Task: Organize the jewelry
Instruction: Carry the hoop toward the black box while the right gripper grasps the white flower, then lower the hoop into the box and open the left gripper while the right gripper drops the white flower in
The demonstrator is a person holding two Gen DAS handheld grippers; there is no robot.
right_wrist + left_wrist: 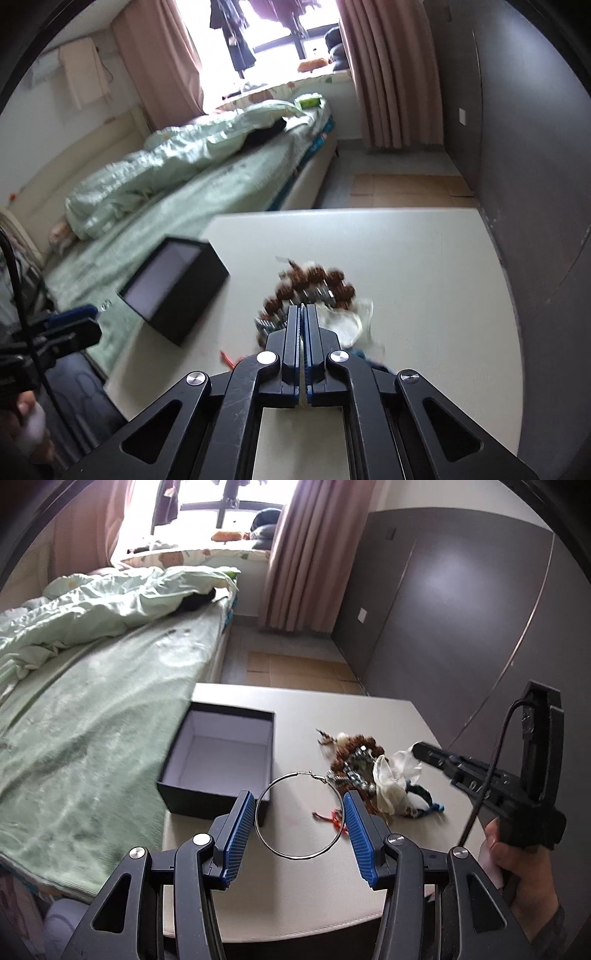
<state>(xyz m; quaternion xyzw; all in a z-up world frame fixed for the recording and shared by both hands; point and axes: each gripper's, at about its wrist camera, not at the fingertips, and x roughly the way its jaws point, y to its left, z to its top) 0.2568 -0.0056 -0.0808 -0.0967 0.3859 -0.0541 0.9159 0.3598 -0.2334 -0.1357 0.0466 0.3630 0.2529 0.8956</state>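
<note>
1. Left wrist view: the left gripper (299, 827) hangs low over the pale table (369, 716) with its jaws spread wide. A large hoop earring (300, 815) sits between the blue pads (236, 836); it looks to touch both, though whether it is lightly held or just lying on the table I cannot tell. The open black box (218, 757) stands just beside the left finger, near the table edge by the bed (92, 701), probably so that pieces can be dropped in with a short move. The tangled jewelry pile (369, 771) of brown beads, metal links and a clear plastic bag lies to the right, with a red cord (332, 818) near the right pad. The right hand (517, 864) grips its tool's handle at the frame's right, the tool pointing toward the pile.

2. Right wrist view: the right gripper (303, 314) angles down at the pile (314, 288), its jaws pressed together. The tips are at the beads and links, but motion blur hides whether anything is pinched. The box (173, 291) stands well to the left, and the left gripper (70, 321) shows at the left edge.
</note>
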